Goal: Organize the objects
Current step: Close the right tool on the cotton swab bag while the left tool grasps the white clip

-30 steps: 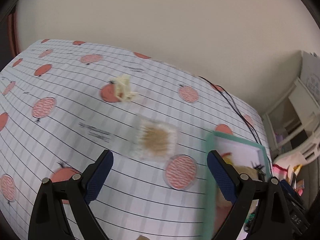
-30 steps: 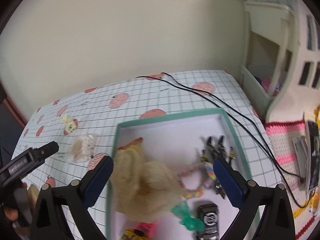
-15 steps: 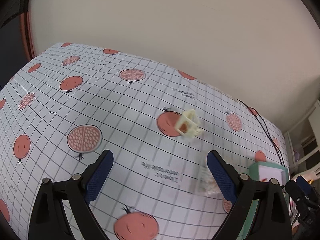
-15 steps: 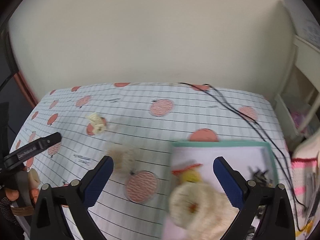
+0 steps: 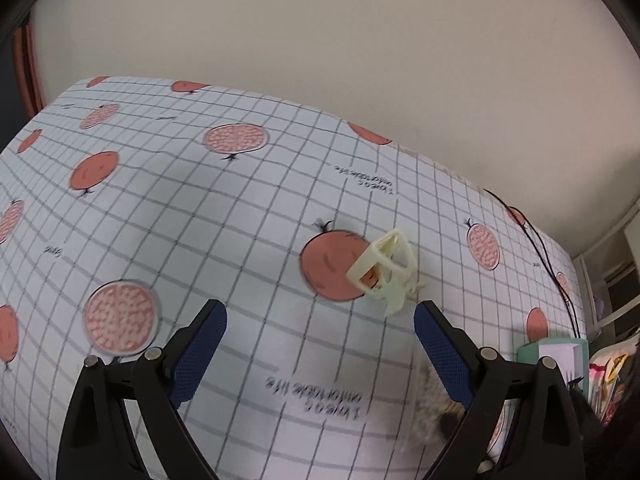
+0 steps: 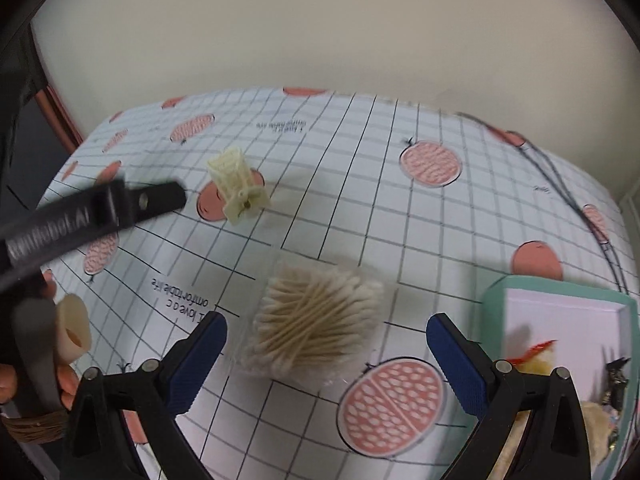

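Tablecloth (image 6: 360, 168) with pomegranate print, taken as landmark. Green-rimmed tray (image 6: 560, 284) is seen at its right edge, already holding a plush toy and small items. Clear pack of cotton swabs (image 6: 316, 320) lies mid-cloth, framed by the right gripper (image 6: 326, 354), whose jaws are spread wide and hold nothing. Cream plastic clip (image 5: 384, 274) rests farther back, just ahead of the left gripper (image 5: 320, 344), likewise wide apart and empty. Each claw is best lowered squarely over its object before closing, the crinkly pack being pinched across its narrower span
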`<act>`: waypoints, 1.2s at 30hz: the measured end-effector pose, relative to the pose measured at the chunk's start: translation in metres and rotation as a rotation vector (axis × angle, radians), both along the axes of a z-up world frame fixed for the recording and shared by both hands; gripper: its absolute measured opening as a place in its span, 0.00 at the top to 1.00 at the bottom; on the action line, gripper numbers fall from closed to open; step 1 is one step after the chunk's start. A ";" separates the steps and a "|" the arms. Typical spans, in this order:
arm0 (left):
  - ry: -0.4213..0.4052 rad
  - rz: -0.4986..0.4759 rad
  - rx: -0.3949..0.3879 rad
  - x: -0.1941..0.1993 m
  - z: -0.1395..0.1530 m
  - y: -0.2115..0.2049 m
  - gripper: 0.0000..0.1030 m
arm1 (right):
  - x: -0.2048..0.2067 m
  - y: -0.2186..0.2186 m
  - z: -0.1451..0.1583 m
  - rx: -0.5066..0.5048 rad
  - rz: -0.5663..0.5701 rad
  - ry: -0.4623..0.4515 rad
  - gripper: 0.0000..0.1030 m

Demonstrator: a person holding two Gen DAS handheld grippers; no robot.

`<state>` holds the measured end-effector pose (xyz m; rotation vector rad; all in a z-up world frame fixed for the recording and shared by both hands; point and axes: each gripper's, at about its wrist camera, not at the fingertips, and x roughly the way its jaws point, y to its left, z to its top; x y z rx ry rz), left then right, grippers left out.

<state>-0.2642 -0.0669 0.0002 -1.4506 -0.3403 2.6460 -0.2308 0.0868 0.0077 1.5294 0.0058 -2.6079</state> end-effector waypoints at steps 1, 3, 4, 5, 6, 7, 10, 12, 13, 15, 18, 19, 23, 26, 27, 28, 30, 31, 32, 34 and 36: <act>-0.003 -0.004 -0.001 -0.005 -0.001 0.004 0.08 | -0.002 -0.001 -0.005 0.003 0.000 -0.010 0.01; -0.005 -0.010 -0.002 -0.012 -0.002 0.009 0.08 | -0.007 -0.002 -0.012 0.007 0.002 -0.023 0.01; -0.004 -0.014 -0.002 -0.015 -0.002 0.013 0.08 | -0.008 -0.003 -0.014 0.010 0.003 -0.025 0.01; -0.003 -0.020 -0.003 -0.019 -0.003 0.016 0.08 | -0.009 -0.003 -0.016 0.014 0.005 -0.027 0.01; -0.004 -0.024 -0.005 -0.020 -0.005 0.018 0.08 | -0.011 -0.003 -0.018 0.016 0.004 -0.029 0.01; -0.008 -0.028 -0.009 -0.023 -0.006 0.020 0.08 | -0.012 -0.003 -0.020 0.016 0.002 -0.033 0.01; -0.018 -0.046 -0.020 -0.030 -0.011 0.029 0.08 | -0.015 0.000 -0.024 0.009 0.001 -0.041 0.01; -0.022 -0.055 -0.040 -0.033 -0.014 0.036 0.08 | -0.016 0.002 -0.027 -0.002 0.002 -0.042 0.02; -0.027 -0.058 -0.047 -0.035 -0.015 0.038 0.08 | -0.016 0.002 -0.027 -0.003 0.001 -0.039 0.02; -0.041 -0.055 -0.061 -0.039 -0.019 0.041 0.08 | -0.016 0.004 -0.026 -0.005 0.004 -0.038 0.02; -0.030 -0.057 -0.090 -0.041 -0.020 0.045 0.08 | -0.015 0.008 -0.026 -0.006 0.003 -0.034 0.04; -0.027 -0.062 -0.101 -0.041 -0.020 0.046 0.09 | -0.015 0.009 -0.025 -0.007 0.003 -0.031 0.08; -0.021 -0.079 -0.116 -0.042 -0.018 0.050 0.30 | -0.014 0.012 -0.022 -0.011 0.003 -0.025 0.18; -0.036 -0.076 -0.112 -0.043 -0.020 0.050 0.47 | -0.012 0.014 -0.021 -0.019 -0.003 -0.029 0.24; -0.037 -0.075 -0.114 -0.042 -0.020 0.051 0.55 | -0.011 0.015 -0.020 -0.020 -0.003 -0.030 0.26; -0.038 -0.077 -0.117 -0.041 -0.020 0.052 0.58 | -0.010 0.015 -0.020 -0.021 -0.003 -0.031 0.26; -0.040 -0.078 -0.126 -0.040 -0.020 0.053 0.64 | -0.011 0.015 -0.019 -0.023 -0.005 -0.035 0.27; -0.039 -0.078 -0.129 -0.039 -0.019 0.054 0.65 | -0.011 0.016 -0.018 -0.024 -0.005 -0.036 0.28; -0.039 -0.078 -0.127 -0.038 -0.018 0.054 0.66 | -0.010 0.017 -0.018 -0.023 -0.006 -0.039 0.28; -0.037 -0.077 -0.122 -0.037 -0.018 0.054 0.67 | -0.012 0.017 -0.018 -0.024 -0.006 -0.043 0.29; -0.038 -0.078 -0.120 -0.034 -0.017 0.054 0.68 | -0.009 0.017 -0.018 -0.024 -0.008 -0.048 0.29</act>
